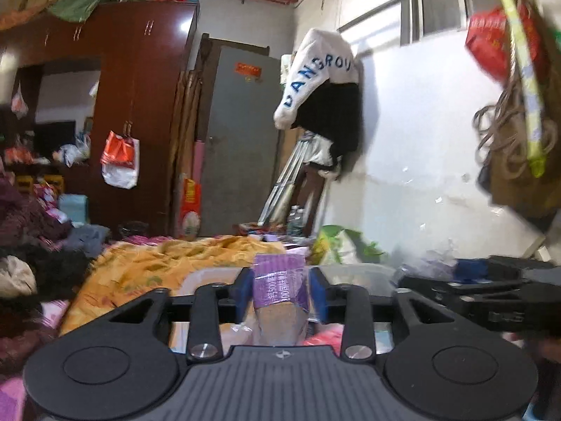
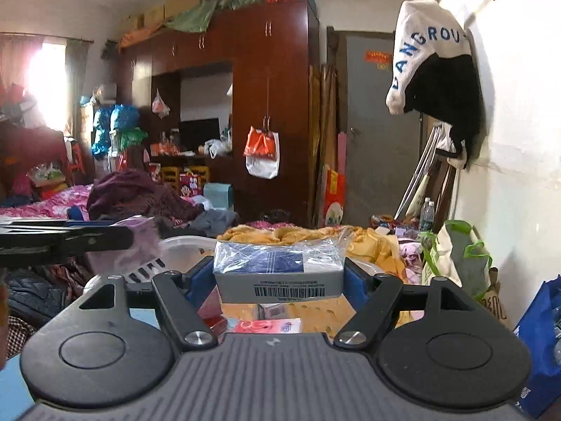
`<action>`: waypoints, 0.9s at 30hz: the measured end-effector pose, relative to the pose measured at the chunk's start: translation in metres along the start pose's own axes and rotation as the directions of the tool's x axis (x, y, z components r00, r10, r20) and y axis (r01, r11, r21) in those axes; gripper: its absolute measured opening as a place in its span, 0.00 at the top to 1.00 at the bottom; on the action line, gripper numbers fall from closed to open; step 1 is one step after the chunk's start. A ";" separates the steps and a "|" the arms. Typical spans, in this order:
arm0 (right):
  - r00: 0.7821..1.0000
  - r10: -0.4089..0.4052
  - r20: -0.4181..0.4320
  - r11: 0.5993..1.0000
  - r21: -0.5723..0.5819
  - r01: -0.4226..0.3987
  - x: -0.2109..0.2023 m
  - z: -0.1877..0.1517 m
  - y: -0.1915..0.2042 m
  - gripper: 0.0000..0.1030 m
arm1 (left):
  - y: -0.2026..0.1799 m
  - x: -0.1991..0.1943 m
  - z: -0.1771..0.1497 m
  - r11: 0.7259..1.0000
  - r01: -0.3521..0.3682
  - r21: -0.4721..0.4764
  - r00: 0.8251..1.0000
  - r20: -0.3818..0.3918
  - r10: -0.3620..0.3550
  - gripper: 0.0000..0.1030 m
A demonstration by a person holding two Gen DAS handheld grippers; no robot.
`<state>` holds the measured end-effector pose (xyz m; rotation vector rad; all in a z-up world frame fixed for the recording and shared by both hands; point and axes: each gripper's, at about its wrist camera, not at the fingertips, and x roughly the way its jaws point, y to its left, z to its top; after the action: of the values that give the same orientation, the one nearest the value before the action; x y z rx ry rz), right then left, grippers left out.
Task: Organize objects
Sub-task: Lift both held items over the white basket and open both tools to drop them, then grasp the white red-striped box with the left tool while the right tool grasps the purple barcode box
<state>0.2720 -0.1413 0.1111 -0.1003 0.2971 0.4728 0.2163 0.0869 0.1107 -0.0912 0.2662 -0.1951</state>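
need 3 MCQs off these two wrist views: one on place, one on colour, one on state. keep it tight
1. Where does the white garment with blue letters hang?
A. on the wall by the grey door
B. on the wardrobe handle
C. over the bed

2. What colour is the label on the packet between the left gripper fingers?
A. green
B. purple
C. red

3. What sits between the right gripper fingers?
A. nothing
B. a water bottle
C. a plastic-wrapped box with a barcode

Key:
1 A: in the right wrist view it hangs on the white wall, right of the grey door.
2 B: the left wrist view shows a purple band with white print.
3 C: the right wrist view shows the grey and blue box filling the gap between the blue pads.
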 end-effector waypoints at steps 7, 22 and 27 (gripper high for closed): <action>0.997 0.046 0.061 0.997 0.054 -0.049 -0.052 -0.040 -0.008 0.00 | -0.005 -0.046 -0.027 1.000 0.004 0.013 0.997 0.076 -0.005 0.24; 0.992 0.108 -0.060 0.974 0.205 -0.093 -0.066 -0.121 -0.041 0.00 | -0.075 -0.090 -0.142 0.981 0.165 0.104 0.986 -0.049 -0.161 0.17; 0.994 0.093 -0.051 0.971 0.226 -0.080 -0.070 -0.127 -0.047 0.00 | -0.098 -0.077 -0.155 0.973 0.150 0.178 0.986 -0.096 -0.134 0.44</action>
<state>0.2017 -0.2337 0.0127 0.1184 0.4142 0.5205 0.0838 -0.0026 -0.0078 0.0827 0.3239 -0.3655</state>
